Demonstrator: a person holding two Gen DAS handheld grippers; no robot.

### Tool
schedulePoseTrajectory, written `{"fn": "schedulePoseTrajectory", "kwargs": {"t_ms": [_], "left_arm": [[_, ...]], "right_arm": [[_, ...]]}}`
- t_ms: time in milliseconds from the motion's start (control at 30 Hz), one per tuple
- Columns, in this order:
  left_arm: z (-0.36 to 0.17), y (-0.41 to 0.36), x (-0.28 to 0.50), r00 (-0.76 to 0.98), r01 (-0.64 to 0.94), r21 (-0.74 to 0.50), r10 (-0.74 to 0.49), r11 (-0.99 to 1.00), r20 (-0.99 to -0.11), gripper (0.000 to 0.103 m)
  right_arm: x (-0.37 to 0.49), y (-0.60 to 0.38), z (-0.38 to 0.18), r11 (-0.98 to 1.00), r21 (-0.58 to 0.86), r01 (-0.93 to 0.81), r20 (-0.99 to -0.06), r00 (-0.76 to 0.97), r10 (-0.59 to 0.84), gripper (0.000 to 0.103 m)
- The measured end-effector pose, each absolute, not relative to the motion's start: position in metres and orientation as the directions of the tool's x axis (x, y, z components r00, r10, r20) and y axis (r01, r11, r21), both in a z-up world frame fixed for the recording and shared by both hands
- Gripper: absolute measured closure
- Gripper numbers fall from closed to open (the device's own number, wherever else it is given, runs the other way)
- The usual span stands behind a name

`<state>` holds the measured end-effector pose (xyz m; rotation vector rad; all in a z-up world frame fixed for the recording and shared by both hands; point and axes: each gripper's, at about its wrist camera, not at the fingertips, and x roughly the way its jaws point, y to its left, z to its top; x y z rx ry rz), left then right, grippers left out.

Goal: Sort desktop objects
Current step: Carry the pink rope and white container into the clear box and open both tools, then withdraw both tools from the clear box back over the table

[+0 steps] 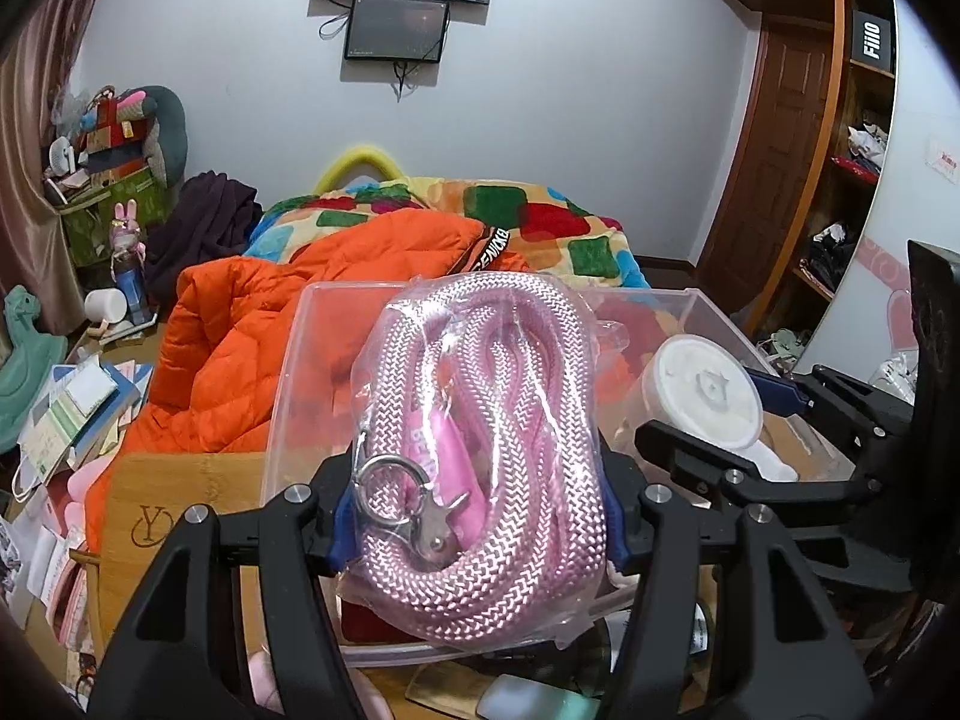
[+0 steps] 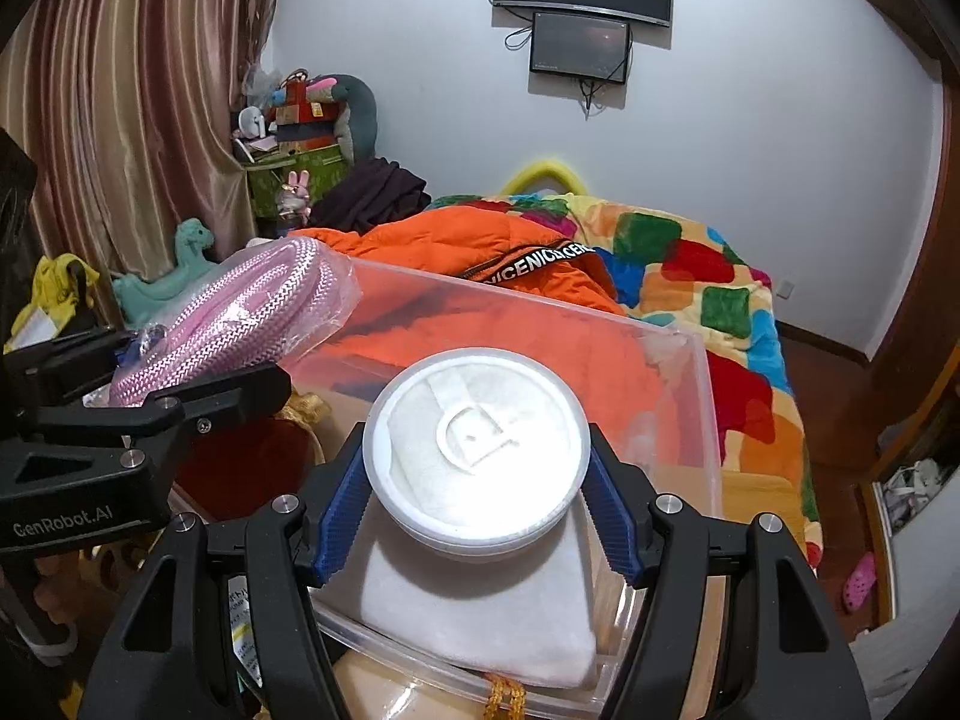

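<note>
Left gripper (image 1: 477, 519) clamped on a bagged pink braided rope (image 1: 480, 420), blue pads (image 1: 343, 531) pressed against both sides of the clear wrapper. Coiled in several loops inside the plastic, with a metal ring and clasp (image 1: 408, 504) near the lower left of the coil. Held upright over the near edge of a clear plastic bin (image 1: 312, 324), filling most of the left wrist view.

Right gripper (image 2: 477, 495) closed around a round white lidded container (image 2: 476, 447), 2 blue fingertips (image 2: 339, 513) touching its rim on either side. Embossed square mark visible on the lid. Container raised just above a folded white cloth (image 2: 480, 618) lying in the same bin (image 2: 690, 360). Same container (image 1: 705, 387) seen to the right of the rope from the left wrist, with the right gripper (image 1: 720, 420) reaching in from that side.

Just beyond the bin, a wooden board (image 1: 174, 498) marked with a letter Y. Behind it, an orange puffer jacket (image 1: 240, 348) heaped on a bed, then a patchwork blanket (image 2: 708, 276) in red, green, blue and yellow. Farther left, stacked books (image 1: 78, 414), a teal toy dinosaur (image 2: 192, 246) and striped curtains (image 2: 150, 90). On the far wall, 2 dark screens (image 2: 581, 6), the smaller below the larger.
</note>
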<state>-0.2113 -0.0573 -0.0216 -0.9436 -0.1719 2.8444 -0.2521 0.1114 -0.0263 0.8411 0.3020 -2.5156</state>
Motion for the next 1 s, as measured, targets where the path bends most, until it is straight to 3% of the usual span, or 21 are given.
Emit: {"fn": "schedulePoseTrajectory", "kwargs": {"t_ms": [67, 233, 767, 1000], "left_arm": [[-0.023, -0.058, -0.212, -0.786, -0.093, -0.163, 0.172, -0.982, -0.594, 0.043], [-0.023, -0.059, -0.21, -0.781, -0.086, -0.161, 0.167, -0.983, -0.601, 0.041], [0.005, -0.048, -0.173, -0.826, -0.094, -0.077, 0.121, -0.993, -0.55, 0.027], [0.02, -0.043, -0.148, -0.856, -0.102, -0.034, 0.105, -0.994, -0.506, 0.014]], "right_arm": [[-0.251, 0.113, -0.024, -0.866, -0.048, 0.498, -0.615, -0.698, -0.367, 0.04], [-0.247, 0.124, -0.013, -0.87, 0.007, 0.493, -0.586, -0.703, -0.402, 0.024], [-0.2, 0.139, 0.011, -0.9, -0.084, 0.428, -0.501, -0.799, -0.334, 0.014], [-0.183, 0.152, 0.02, -0.913, -0.045, 0.405, -0.487, -0.807, -0.334, 0.013]]}}
